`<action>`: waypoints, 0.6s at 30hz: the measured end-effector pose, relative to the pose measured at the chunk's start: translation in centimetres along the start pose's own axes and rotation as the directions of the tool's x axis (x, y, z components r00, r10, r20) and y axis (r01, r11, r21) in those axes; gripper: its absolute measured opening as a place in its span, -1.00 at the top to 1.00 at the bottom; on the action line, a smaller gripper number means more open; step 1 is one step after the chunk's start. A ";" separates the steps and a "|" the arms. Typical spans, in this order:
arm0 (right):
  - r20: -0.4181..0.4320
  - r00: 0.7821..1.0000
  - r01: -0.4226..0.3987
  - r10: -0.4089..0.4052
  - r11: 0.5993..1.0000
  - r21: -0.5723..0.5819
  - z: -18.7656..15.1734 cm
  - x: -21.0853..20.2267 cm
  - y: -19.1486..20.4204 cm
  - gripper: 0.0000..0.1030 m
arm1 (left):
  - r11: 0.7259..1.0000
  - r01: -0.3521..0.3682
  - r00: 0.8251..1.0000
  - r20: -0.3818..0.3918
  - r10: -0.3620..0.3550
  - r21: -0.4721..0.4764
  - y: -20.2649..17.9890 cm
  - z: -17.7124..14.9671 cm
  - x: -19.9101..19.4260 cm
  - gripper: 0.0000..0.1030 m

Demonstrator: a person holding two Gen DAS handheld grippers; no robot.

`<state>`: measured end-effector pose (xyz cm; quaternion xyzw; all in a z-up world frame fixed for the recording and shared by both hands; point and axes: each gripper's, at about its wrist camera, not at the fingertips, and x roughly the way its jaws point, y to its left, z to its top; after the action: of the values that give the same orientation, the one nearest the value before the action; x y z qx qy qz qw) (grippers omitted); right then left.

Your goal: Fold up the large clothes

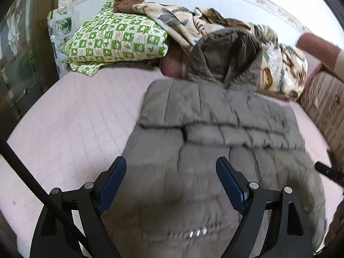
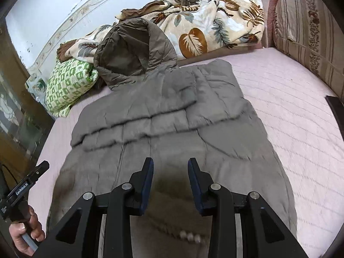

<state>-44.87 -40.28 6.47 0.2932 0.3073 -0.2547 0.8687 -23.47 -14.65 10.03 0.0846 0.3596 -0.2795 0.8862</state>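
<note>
Jacket (image 2: pixel 163 129) lies flat on your pink quilted bed cover (image 2: pixel 290 107), grey-brown, puffy, sleeves folded across the body as stacked bands. Its hood (image 2: pixel 131 51) points away from you and rests against the leaf-print blanket (image 2: pixel 215 21) heaped at the far side. Green checked pillow (image 1: pixel 116 38) sits beside the hood, partly under that blanket. Striped cushion (image 2: pixel 309 43) stands at the right edge of the bed.

Your left gripper (image 1: pixel 171 169) hangs over the near part of the jacket, jaws wide apart, nothing between them. Your right gripper (image 2: pixel 170 167) is over the same near part, jaws apart but narrower, nothing pinched. Can't tell whether either set of fingertips touches the fabric; near hem is motion-blurred in both views. Your left hand (image 2: pixel 25 230) shows at the lower left of the right wrist view, wrapped on the handle.
</note>
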 end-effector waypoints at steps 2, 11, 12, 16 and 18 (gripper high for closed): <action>-0.014 1.000 -0.007 0.007 1.000 -0.003 -1.4 -0.6 -0.2 0.30 | 1.000 -0.012 1.000 -0.013 0.012 0.024 -0.2 -1.5 -0.6 -0.66; -0.063 0.998 0.010 -0.013 0.999 -0.047 -5.1 -1.7 -0.1 0.30 | 0.999 -0.012 0.995 -0.095 0.016 0.040 -0.8 -5.6 -1.3 -0.66; -0.072 0.997 0.010 -0.013 0.999 -0.046 -5.5 -1.6 -0.2 0.30 | 0.999 -0.016 0.995 -0.100 0.020 0.043 -1.0 -5.9 -1.3 -0.66; -0.115 0.993 0.007 -0.011 0.999 -0.035 -6.7 -1.2 -0.6 0.30 | 0.998 -0.025 0.992 -0.125 0.033 0.065 -1.6 -7.1 -1.1 -0.66; -0.139 0.990 0.011 -0.015 0.999 -0.032 -7.2 -0.8 -0.9 0.30 | 0.997 -0.020 0.989 -0.144 0.030 0.073 -1.9 -7.6 -0.9 -0.66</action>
<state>-48.70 -35.91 2.13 0.2949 0.3731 -0.2346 0.8478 -29.62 -13.17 5.21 0.1409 0.4117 -0.2743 0.8575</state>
